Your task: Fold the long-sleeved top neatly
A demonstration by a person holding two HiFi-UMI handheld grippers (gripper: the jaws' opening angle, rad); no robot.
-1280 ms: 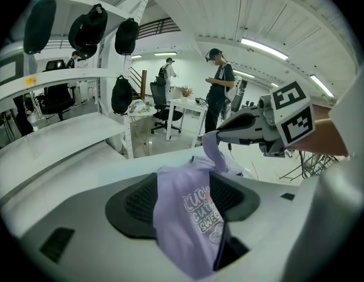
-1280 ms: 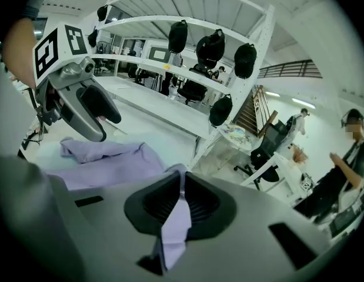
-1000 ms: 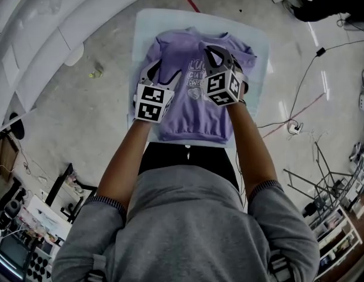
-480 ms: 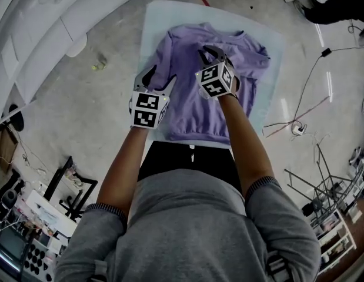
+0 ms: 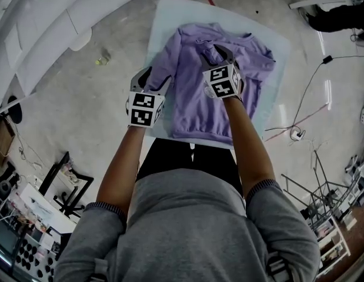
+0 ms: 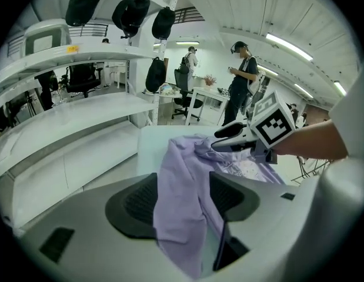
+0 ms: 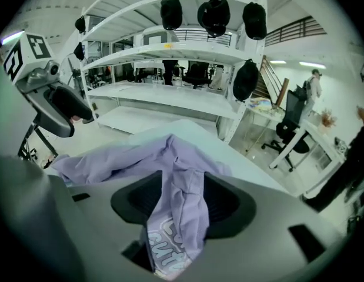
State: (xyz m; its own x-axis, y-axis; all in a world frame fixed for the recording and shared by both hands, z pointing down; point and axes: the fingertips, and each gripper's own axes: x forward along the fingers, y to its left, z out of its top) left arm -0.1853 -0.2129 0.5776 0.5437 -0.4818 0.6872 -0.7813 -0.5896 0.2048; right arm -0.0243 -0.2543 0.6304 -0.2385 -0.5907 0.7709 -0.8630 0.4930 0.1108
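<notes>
While the left gripper clamps the long-sleeved top, the right gripper is opening its jaws.
A fabric fold lies between them.

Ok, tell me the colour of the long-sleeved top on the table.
The top is light purple, a lilac shade. The head view shows it best.

Lilac top, pale blue table, grey sweater

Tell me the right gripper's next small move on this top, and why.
Probably finish opening and draw the right gripper back off the purple long-sleeved top. Its jaws are opening, with a fold of fabric between them, brought over the chest; the left gripper grips the other side.
</notes>
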